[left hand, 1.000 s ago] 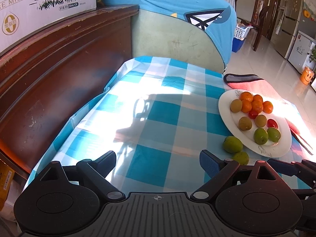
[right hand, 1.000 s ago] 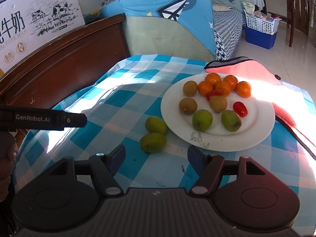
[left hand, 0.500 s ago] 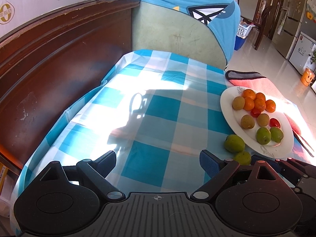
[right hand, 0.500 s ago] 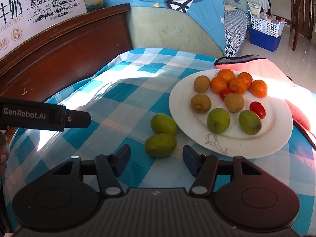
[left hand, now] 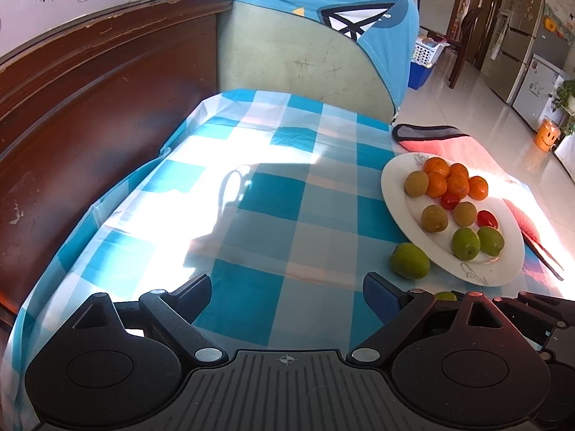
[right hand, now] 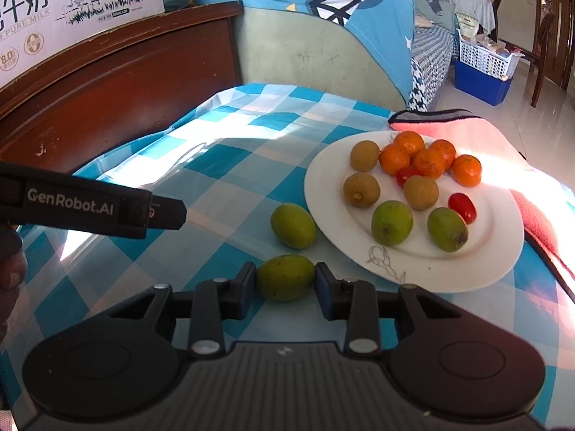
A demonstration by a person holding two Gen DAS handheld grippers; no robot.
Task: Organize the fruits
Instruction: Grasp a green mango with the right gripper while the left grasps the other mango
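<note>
A white plate (right hand: 467, 280) on the blue checked tablecloth holds several oranges (right hand: 427, 160), three brown fruits, two small tomatoes and two green fruits. Two more green fruits lie on the cloth left of the plate. My right gripper (right hand: 285, 283) is closing on the nearer green fruit (right hand: 285, 277), and its blue pads touch both sides of it. The other loose green fruit (right hand: 293, 225) lies just beyond, by the plate's rim. My left gripper (left hand: 287, 294) stands open over bare cloth with nothing between its fingers. It also shows as a black bar (right hand: 90, 208) at the left of the right wrist view.
A pink towel (right hand: 485, 129) lies behind and to the right of the plate. A dark wooden headboard (left hand: 90, 107) runs along the table's left side, with a milk carton box (right hand: 72, 7) on top. A sofa under a blue cover (left hand: 305, 57) stands at the far end.
The right gripper's jaws have come together from wide apart onto the nearer green fruit, which now sits between the pads. The left gripper stays open in much the same place.
</note>
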